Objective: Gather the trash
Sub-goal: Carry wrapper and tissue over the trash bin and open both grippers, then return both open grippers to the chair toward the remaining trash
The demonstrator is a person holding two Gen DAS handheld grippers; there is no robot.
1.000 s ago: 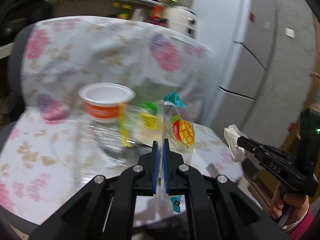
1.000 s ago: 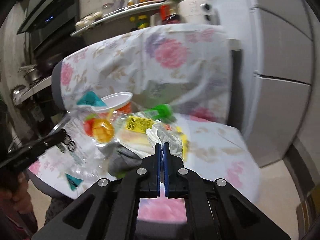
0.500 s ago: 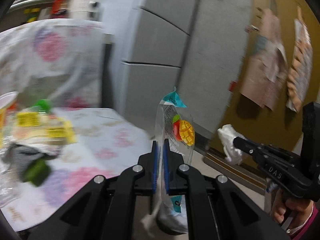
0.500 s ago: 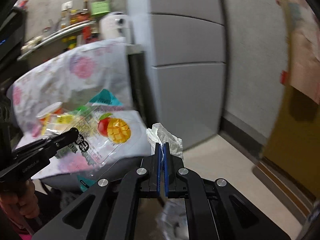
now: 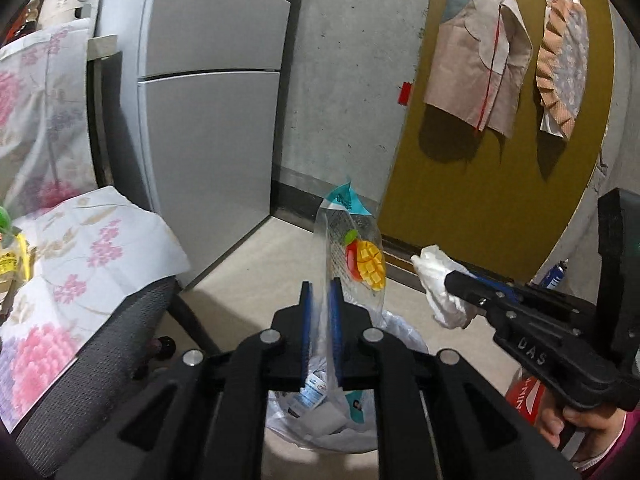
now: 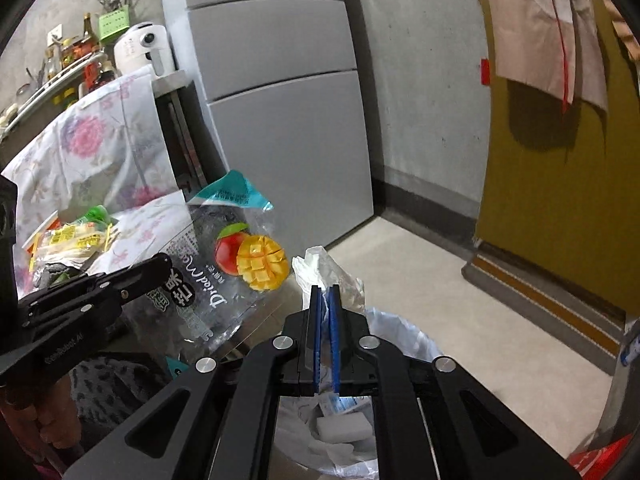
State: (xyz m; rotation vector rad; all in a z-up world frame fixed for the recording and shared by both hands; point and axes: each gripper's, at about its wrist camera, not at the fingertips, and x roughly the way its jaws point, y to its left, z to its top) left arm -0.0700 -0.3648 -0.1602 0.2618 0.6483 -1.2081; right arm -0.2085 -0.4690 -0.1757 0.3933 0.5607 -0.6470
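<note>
A clear dried-mango packet stands upright between the blue pads of my left gripper, whose jaws are opening with a narrow gap showing. The right wrist view shows the same packet at the left gripper's tip. My right gripper has a crumpled white tissue between its pads, and its jaws are opening too. From the left wrist view the tissue sits at that gripper's tip. Both grippers hang over a bin lined with a white bag, with scraps inside.
A chair under a floral cloth stands to the left, with more wrappers on it. A grey fridge and a concrete wall are behind. A yellow door with hanging cloths is on the right. A red bag lies by the bin.
Both grippers swung right, away from the chair, and came down over the lined bin, carrying the packet and the tissue. A gap has appeared between each pair of pads.
</note>
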